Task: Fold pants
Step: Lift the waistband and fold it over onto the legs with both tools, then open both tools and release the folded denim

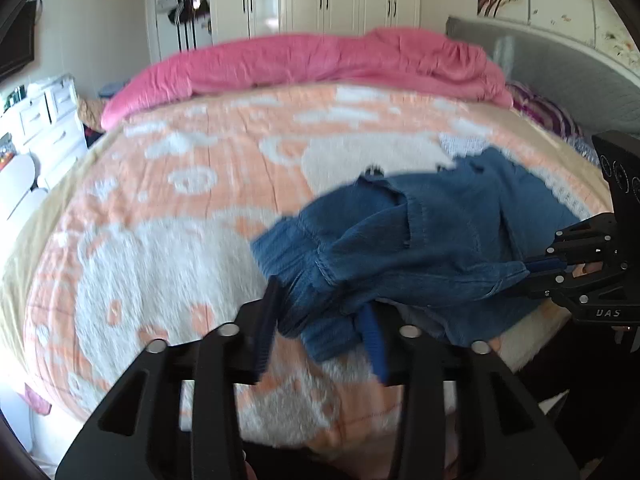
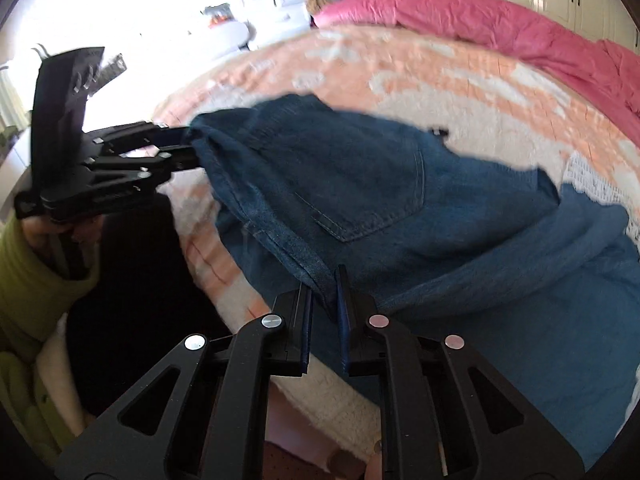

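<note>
The left gripper (image 1: 320,320) and the right gripper (image 2: 324,304) each pinch an edge of the blue denim pants (image 2: 400,200), lifted at the bed's (image 1: 180,200) near edge. Judged mid-fold; next, carry the held edge across and lay it flat

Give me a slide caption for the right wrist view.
Right gripper and left gripper both pinch the blue jeans above the peach blanket.
</note>
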The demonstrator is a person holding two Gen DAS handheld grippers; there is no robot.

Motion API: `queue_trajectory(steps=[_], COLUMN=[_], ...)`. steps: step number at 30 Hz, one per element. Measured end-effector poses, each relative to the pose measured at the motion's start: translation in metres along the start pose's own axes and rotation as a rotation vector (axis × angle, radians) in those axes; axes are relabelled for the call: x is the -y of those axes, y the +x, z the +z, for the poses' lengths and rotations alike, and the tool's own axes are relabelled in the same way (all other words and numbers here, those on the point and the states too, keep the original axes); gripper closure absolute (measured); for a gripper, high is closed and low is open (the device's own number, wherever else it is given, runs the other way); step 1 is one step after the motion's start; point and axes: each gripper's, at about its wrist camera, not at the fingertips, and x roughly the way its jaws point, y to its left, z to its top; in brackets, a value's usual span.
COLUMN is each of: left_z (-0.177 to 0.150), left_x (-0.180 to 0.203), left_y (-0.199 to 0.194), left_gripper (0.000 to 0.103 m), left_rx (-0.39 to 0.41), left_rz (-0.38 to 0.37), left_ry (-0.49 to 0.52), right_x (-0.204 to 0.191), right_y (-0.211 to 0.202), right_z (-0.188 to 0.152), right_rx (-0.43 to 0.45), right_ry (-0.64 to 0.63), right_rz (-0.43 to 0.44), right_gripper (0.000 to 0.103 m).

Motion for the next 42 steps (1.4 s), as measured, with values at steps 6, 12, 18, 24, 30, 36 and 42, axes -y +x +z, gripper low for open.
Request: queue_trajectory(steps=[6,12,18,24,30,36,42], left_z=[-0.015,-0.001,0.045,0.014,-0.014,-0.011,-0.006], left_x=[-0.023,-0.025,0.029,0.044,0.063,0.058,0.054], left_y=[-0.005,-0.054,-0.025,0.036,0.028,0.032,0.016], left_gripper=[0.050,0.050,0.050,0.050,0.050,0.050,0.044], left_rx=[-0.086,0.019,0.029,-0.143,-0.095,-0.090,-0.049], left_rz=[-0.058,-0.063,-0.228,-0.099,-0.018,-0.032,-0.057], left_ry=[-0.120,-0.139,-0.068,-0.032,0.096,0.087,0.043], right_x=[0.000,-0.007,-0.009,-0.001,0.015,0.032,0.039], right_y=[0.005,0.006,0.005,-0.016,-0.041,0.007,-0.023], right_z=[-0.009,-0.016,-0.018,-0.024,-0.010,-0.019,-0.015], right_rx=[-0.042,-0.053,-0.055,-0.007,0.153,-0.013,0.093], right_ry=[0.022,0.021,0.028,0.082,0.159,0.228,0.240], right_rz=[-0.001,0.039,0.050,0.098,0.022,-0.059,-0.060], right_gripper=[0.093,0.080,0.078,0.076,0.067,0.064,0.062])
